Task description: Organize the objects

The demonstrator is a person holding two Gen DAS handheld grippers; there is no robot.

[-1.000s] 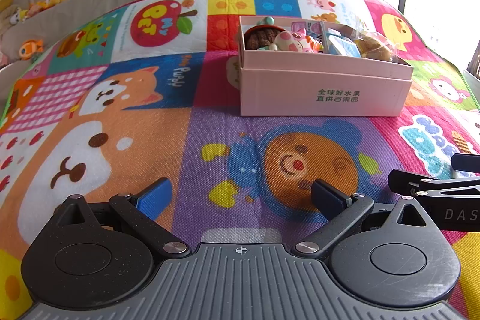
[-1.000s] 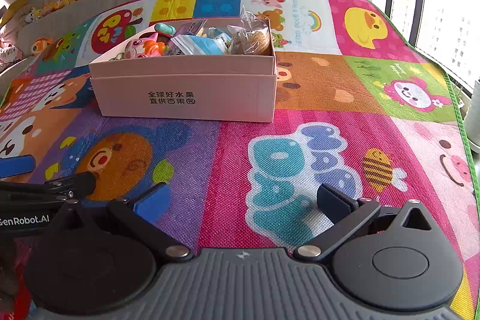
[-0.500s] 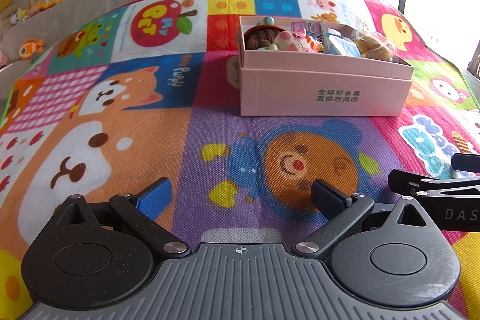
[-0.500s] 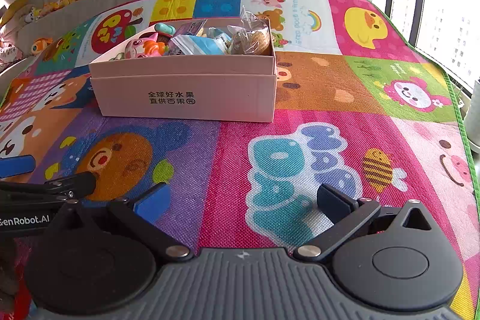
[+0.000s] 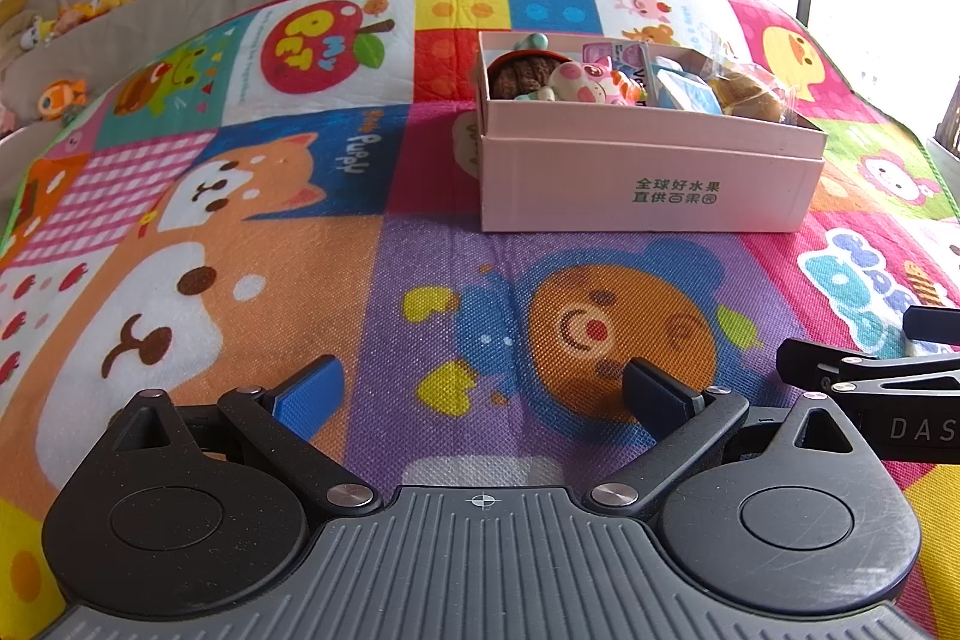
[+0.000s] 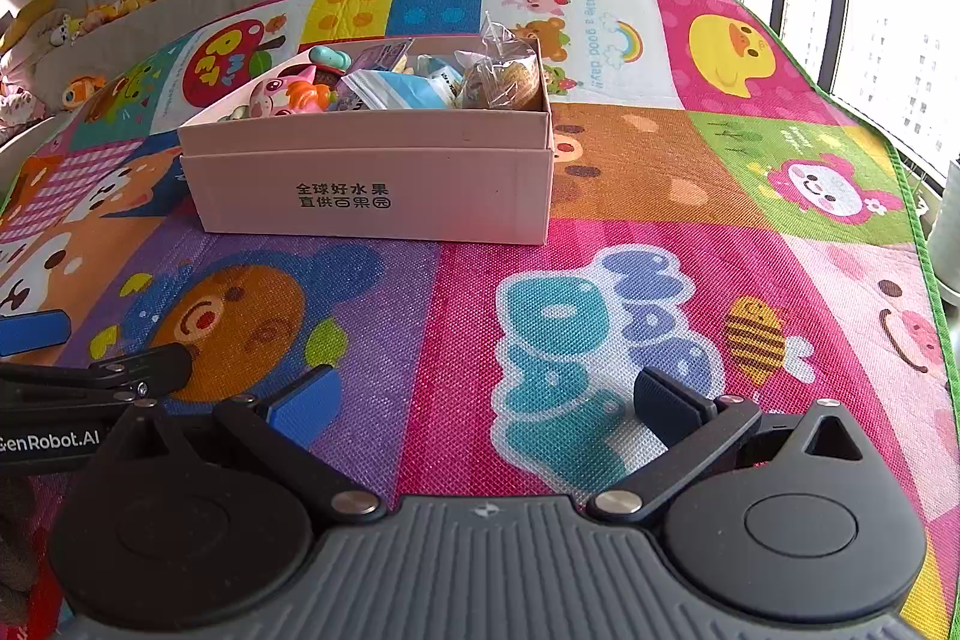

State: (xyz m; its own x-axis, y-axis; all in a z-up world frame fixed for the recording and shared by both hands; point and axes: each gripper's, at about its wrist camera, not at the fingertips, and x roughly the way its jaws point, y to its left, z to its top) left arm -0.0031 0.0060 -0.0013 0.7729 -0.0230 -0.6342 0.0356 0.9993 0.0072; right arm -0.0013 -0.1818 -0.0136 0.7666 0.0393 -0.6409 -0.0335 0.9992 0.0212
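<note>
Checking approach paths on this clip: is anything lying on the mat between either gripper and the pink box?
Nothing visible does. Only bare play mat lies between the left gripper and the pink box, and between the right gripper and the box. Both sets of jaws are open and empty. The toys and packets sit inside the box.

bright daylight pours in from the window (image 6: 888,16) on the right, blown out to white. the play mat (image 5: 372,280) is evenly lit and sharp. fisheye curvature bends the edges.
</note>
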